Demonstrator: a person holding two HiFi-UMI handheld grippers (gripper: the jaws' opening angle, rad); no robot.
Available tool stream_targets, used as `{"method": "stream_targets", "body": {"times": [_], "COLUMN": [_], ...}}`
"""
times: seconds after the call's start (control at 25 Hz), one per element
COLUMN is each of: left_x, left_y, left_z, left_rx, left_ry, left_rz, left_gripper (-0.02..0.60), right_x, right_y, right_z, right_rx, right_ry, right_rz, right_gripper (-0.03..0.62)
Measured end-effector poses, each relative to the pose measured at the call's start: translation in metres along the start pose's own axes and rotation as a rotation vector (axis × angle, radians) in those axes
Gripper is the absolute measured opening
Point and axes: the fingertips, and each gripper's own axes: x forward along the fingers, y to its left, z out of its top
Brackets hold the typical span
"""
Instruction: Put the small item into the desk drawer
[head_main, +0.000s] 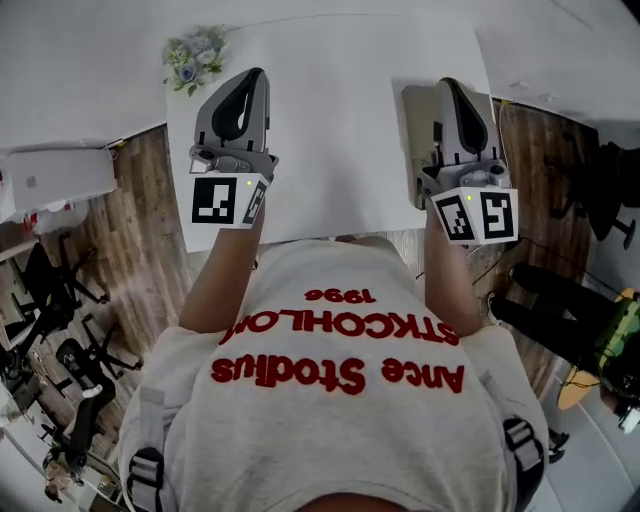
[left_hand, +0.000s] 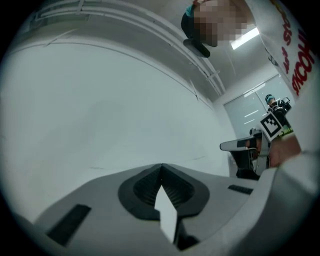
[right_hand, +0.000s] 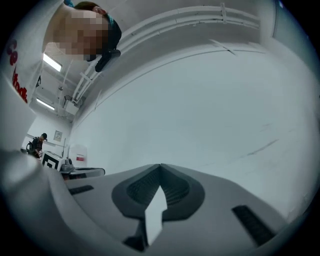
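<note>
Head view: shut right claw (head_main: 452, 88) over, perhaps, the drawer (head_main: 414, 135).

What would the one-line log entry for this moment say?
left gripper: shut, empty | right gripper: shut, empty | both: over white desk | small item: not in view

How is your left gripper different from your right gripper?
The left gripper is over bare white desk near the flowers; the right gripper is over a grey slab at the desk's edge. The left gripper's cube bears a different marker pattern from the right gripper's cube. Both have jaws shut on nothing.
</note>
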Motion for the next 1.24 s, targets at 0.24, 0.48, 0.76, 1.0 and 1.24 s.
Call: {"method": "stream_targets", "body": {"times": [0.24,0.48,0.76,1.0,1.24], "left_x": [-0.021,-0.035,-0.034,-0.045,-0.044], "left_y": [0.03,0.046,0.051,0.062,0.065], "left_z": [0.006,0.009,0.009,0.007,0.004], "left_rx": [0.018,0.011,0.011,0.005,0.001], "left_ry": [-0.004,-0.021,-0.02,-0.03,-0.029], "left_rz": [0.112,0.145,0.156,0.161,0.168], "left_gripper": [0.006,0.006,0.008,0.006,0.006], "right_x": [0.029,0.037,0.037,0.038,0.041], "right_y": [0.021,0.037,0.029,0.045,0.045], "right_z": [-0.004,-0.003,-0.004,-0.005,-0.006], "right_rx": [-0.004,-0.026,-0.029,-0.039,-0.04], "right_ry": [0.004,0.01,0.009,0.003,0.0], "right_rz": [0.094,0.112,0.095,0.091,0.088], "right_gripper": [0.005,0.005,0.005,0.005,0.005]}}
